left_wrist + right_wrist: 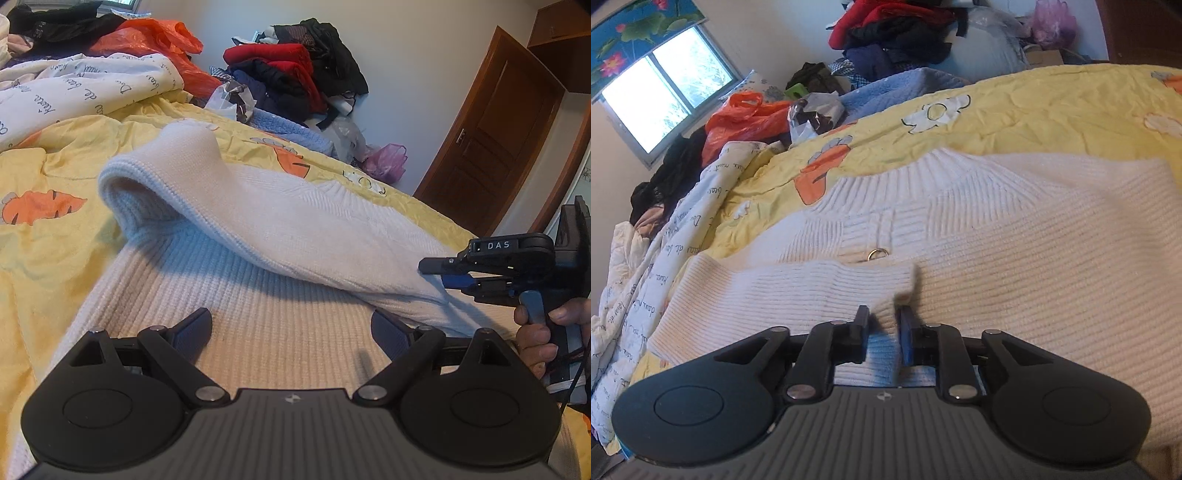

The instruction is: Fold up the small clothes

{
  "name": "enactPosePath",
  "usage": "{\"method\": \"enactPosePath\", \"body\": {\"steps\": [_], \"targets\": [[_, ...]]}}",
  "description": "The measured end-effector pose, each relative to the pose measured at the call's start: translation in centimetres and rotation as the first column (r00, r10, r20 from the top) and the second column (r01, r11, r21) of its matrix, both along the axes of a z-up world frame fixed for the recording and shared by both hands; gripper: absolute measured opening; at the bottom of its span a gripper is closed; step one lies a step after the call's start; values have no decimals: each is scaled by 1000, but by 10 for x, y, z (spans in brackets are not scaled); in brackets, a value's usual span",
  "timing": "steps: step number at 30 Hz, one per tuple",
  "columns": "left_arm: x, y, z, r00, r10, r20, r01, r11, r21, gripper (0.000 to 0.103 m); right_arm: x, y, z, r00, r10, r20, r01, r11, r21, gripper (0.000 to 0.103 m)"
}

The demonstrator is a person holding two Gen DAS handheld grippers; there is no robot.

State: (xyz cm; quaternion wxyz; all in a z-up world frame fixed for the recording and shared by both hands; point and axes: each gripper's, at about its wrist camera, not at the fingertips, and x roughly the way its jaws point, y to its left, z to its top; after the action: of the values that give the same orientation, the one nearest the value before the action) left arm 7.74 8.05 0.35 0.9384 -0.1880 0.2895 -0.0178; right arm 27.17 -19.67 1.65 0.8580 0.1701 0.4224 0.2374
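A white ribbed knit sweater lies on the yellow bedspread. One sleeve is folded across its body, arching up at the shoulder. My left gripper is open and empty just above the sweater body. My right gripper is shut on the sleeve cuff and holds it over the sweater body; it also shows at the right of the left wrist view, pinching the sleeve end. A metal ring sits near the collar.
A white printed quilt, an orange plastic bag and dark clothes lie at the bed's far side. A pile of red, navy and black clothes, a blue knit and a pink bag sit beyond. A wooden door stands right.
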Motion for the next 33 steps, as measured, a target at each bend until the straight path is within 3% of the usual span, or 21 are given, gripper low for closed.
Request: {"method": "enactPosePath", "body": {"steps": [4,8,11,15,23,33], "targets": [[0,-1,0,1000,0,-1,0,1000,2,94,-6,-6,2,999,-43,26,42,997,64,54],[0,-1,0,1000,0,-1,0,1000,2,94,0,-4,-5,999,-48,-9,48,997,56,54],[0,-1,0,1000,0,-2,0,1000,6,94,-3,3,-9,999,-34,12,34,998,50,55],[1,-2,0,1000,0,-4,0,1000,12,95,-6,19,-6,999,11,42,-11,1000,-18,16],[2,-2,0,1000,0,-4,0,1000,13,95,-12,-4,20,993,6,117,-8,1000,16,11],[2,-2,0,1000,0,-5,1,1000,14,95,-3,-107,43,979,-140,146,150,987,-62,9]]}}
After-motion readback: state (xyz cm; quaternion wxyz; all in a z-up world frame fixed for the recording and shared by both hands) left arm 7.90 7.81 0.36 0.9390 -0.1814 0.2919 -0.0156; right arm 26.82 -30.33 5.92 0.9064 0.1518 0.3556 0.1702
